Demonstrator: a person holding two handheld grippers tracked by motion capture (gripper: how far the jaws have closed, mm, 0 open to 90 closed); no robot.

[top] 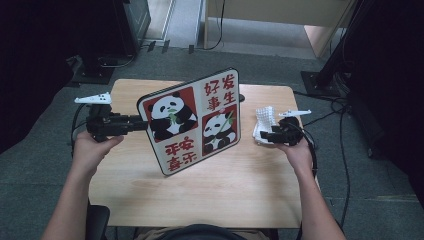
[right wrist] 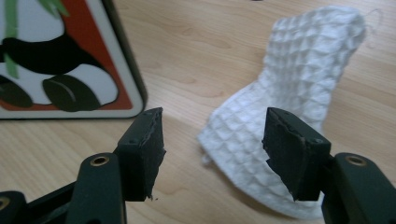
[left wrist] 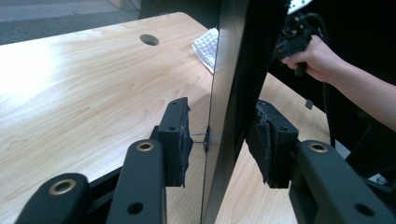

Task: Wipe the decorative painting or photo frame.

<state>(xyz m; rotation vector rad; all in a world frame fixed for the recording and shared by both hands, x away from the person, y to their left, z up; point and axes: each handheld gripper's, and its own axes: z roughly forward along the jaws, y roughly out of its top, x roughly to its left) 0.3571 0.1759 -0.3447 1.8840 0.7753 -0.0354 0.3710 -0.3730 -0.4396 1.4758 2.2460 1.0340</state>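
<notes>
Left gripper (top: 131, 122), fingers spread astride the panda board's (top: 192, 121) edge, appears to release it, while the right gripper (top: 264, 135), fingers spread, likely next pinches the cloth (right wrist: 289, 107).

Board: we see the panda board (top: 192, 122) standing on edge on the table (top: 225, 190), about mid-table, its left end nearer us than its right; we cannot tell what props it.
Left gripper: our left gripper (top: 132, 122) sits at the board's left edge; in the left gripper view that edge (left wrist: 229, 93) stands between the jaws, the pads apart from it.
Cloth: the cloth (top: 263, 122) lies on the table right of the board; near it.
Right gripper: our right gripper (top: 267, 136) is just beside the cloth's near right side; its jaws stand apart over the cloth (right wrist: 285, 116).
Hole: a hole (left wrist: 149, 39) lies in the tabletop toward the far edge, behind the board.
</notes>
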